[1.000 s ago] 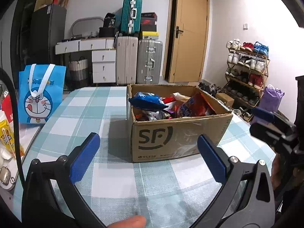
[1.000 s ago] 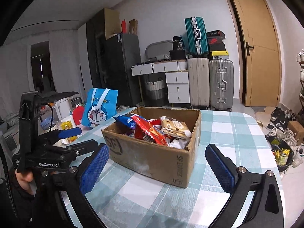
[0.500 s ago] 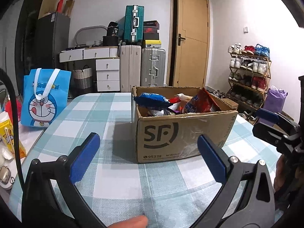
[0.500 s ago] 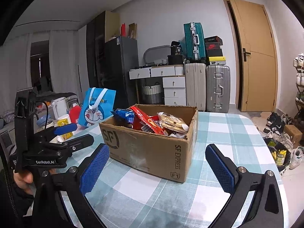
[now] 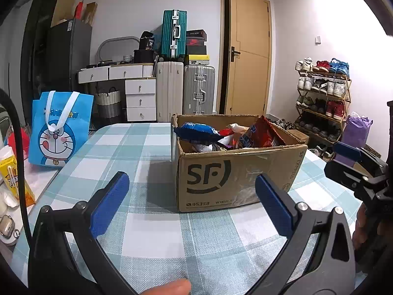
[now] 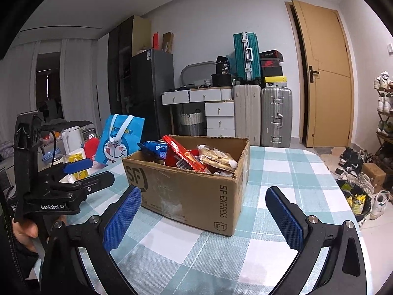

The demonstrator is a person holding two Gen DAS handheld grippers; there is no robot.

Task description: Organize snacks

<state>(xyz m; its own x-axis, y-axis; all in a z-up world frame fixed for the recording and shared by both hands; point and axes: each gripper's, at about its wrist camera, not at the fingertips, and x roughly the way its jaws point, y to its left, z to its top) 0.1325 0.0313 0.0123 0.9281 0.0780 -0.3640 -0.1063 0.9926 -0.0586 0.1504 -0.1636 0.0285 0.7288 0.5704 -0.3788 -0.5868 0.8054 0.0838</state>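
Snack packets (image 5: pixel 228 135) fill an open brown corrugated cardboard box (image 5: pixel 235 177) printed "SF", standing on a table under a teal-and-white checked cloth (image 5: pixel 152 236). Compared with a second ago, both cameras have tilted level and the box sits lower and larger in each view; its contents appear unmoved.

Left gripper (image 5: pixel 191 201): jaws spread wide, blue textured pads (image 5: pixel 110 204) empty, held just above the cloth on the near side of the box, not touching it. Right gripper (image 6: pixel 201 216): jaws likewise wide apart, nothing between them, facing the box's near corner from the right.

Clearance: bare cloth lies left of the box as far as the table's left edge, and also on its near and right sides. A blue cartoon-cat fabric tote bag (image 5: pixel 59 130) stands upright beyond that left edge.

Contents: a glossy blue foil bag (image 5: pixel 196 131) at the left, a red crinkled packet (image 5: pixel 260 135) at the right, and a pale biscuit pack (image 6: pixel 216 158).
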